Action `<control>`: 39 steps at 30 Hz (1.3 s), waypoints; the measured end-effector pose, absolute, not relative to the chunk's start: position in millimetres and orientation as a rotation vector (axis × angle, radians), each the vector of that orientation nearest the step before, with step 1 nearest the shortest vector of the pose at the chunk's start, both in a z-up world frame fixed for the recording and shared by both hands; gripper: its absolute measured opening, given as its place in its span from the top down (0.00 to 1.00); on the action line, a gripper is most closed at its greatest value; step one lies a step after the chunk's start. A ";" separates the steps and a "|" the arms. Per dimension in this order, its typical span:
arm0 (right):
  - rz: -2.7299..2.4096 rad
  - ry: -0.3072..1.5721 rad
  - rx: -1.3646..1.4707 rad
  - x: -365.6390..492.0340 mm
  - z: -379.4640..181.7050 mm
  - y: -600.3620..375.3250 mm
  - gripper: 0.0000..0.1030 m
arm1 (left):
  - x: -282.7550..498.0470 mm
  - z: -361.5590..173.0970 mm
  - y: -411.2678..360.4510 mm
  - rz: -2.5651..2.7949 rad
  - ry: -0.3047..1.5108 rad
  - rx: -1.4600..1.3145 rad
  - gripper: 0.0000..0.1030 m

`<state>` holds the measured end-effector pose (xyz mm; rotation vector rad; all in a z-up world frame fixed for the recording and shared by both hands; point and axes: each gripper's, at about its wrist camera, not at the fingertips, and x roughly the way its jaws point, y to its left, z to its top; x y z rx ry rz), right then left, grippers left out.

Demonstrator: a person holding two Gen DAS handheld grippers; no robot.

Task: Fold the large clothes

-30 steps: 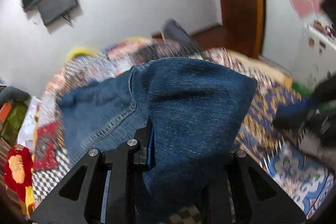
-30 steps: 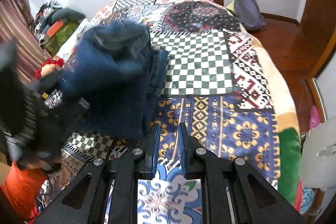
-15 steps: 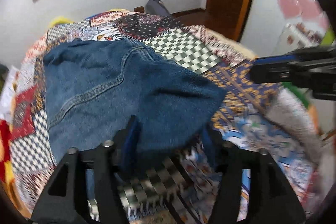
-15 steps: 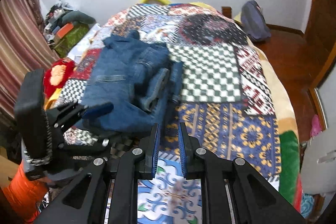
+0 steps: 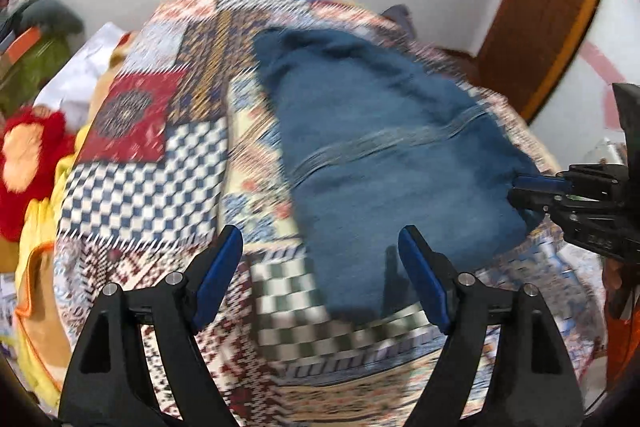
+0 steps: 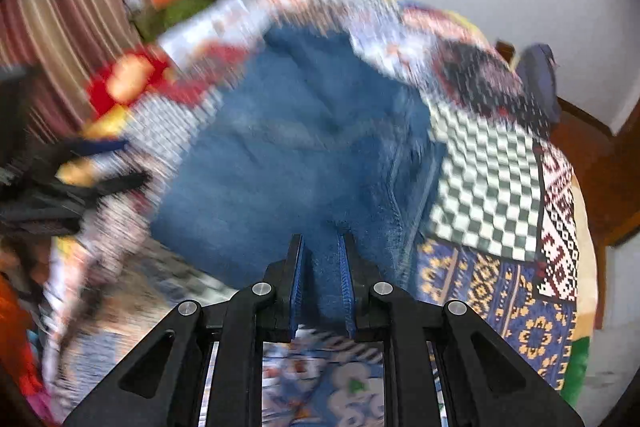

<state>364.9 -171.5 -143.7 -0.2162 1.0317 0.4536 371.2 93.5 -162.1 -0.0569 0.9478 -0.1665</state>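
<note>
Two grippers over the bed. Left gripper point(image 5: 320, 267): jaws opening, nothing between them, poised above the near edge of the jeans point(image 5: 384, 155). Right gripper point(image 6: 322, 283): jaws together, empty, at the denim's near hem. Jeans lie bundled mid-quilt point(image 5: 160, 179). Judged: between folds; next needs fresh grips on an edge.
</note>
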 end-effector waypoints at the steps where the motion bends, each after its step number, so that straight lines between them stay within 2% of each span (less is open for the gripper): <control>1: 0.444 1.057 -0.210 369.7 -155.1 -174.8 0.88 | 372.8 -171.1 95.7 -0.158 0.975 -0.052 0.23; 3: 0.448 1.059 -0.173 371.0 -164.9 -186.6 0.88 | 373.2 -185.6 97.2 -0.160 1.003 -0.054 0.20; 5: 0.454 1.062 -0.135 369.5 -167.5 -199.6 0.88 | 370.4 -191.0 102.9 -0.148 0.986 -0.090 0.10; 12: 0.396 1.105 -0.147 357.7 -178.6 -220.2 0.88 | 364.9 -199.6 115.1 -0.130 0.975 -0.150 0.04; 13: 0.322 1.111 -0.192 359.8 -183.7 -222.6 0.85 | 364.1 -200.1 115.0 -0.124 0.974 -0.141 0.04; 15: 0.230 1.117 -0.233 359.4 -190.3 -232.3 0.36 | 363.9 -200.4 115.5 -0.118 0.979 -0.130 0.04; 16: 0.199 1.103 -0.229 358.2 -191.0 -239.8 0.28 | 364.1 -200.9 116.5 -0.112 0.982 -0.125 0.05; 17: 0.185 1.101 -0.209 356.8 -191.4 -249.0 0.25 | 363.6 -201.1 117.4 -0.106 0.987 -0.118 0.05; 21: 0.132 1.134 -0.126 354.3 -186.4 -280.4 0.25 | 363.3 -202.2 118.6 -0.048 1.016 -0.040 0.05; 26: 0.167 1.058 -0.027 353.3 -149.4 -296.3 0.24 | 361.3 -182.5 124.3 -0.027 0.967 -0.051 0.05; 32: 0.290 0.968 0.062 367.4 -112.4 -275.3 0.24 | 380.2 -145.6 122.0 -0.037 0.878 -0.063 0.05; 39: 0.407 0.958 0.123 405.2 -107.9 -236.1 0.24 | 430.3 -135.7 105.2 -0.080 0.857 -0.055 0.05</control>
